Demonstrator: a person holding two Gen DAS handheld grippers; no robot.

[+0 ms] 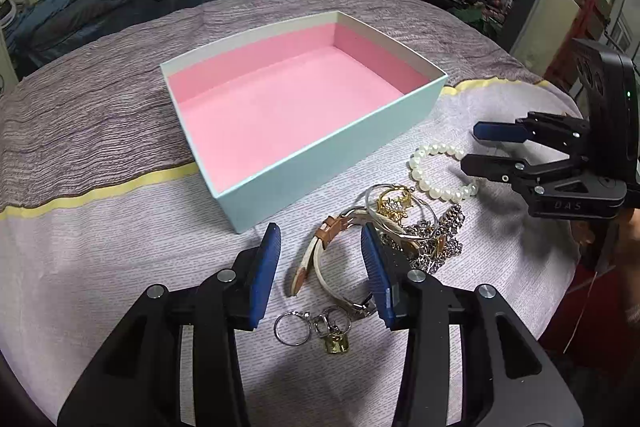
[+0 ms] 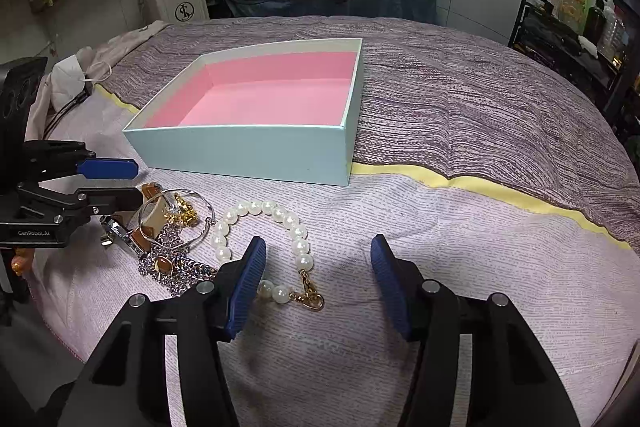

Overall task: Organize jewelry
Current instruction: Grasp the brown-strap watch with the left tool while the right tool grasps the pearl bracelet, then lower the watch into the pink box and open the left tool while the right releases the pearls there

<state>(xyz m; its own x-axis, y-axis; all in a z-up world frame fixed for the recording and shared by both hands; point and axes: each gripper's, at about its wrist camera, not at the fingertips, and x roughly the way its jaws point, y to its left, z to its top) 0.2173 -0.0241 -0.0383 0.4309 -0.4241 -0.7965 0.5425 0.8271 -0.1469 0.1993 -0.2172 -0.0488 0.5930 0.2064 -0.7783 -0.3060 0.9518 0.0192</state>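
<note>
While jewellery pile [image 1: 400, 223] outside — pink-lined box [image 1: 348, 131], nothing inside.

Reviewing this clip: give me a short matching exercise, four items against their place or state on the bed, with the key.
Items:
1. Pale blue cardboard box with pink lining
2. White pearl bracelet with gold clasp
3. Two loose silver rings
4. Left gripper

Places or states:
A. Jaws open around the tan and white leather strap
B. Lying on the cover nearest the left wrist camera, below the strap
C. Holds no jewelry
D. Curved on the cover at the right gripper, whose jaws are open

Pairs: 1-C, 2-D, 3-B, 4-A
</note>
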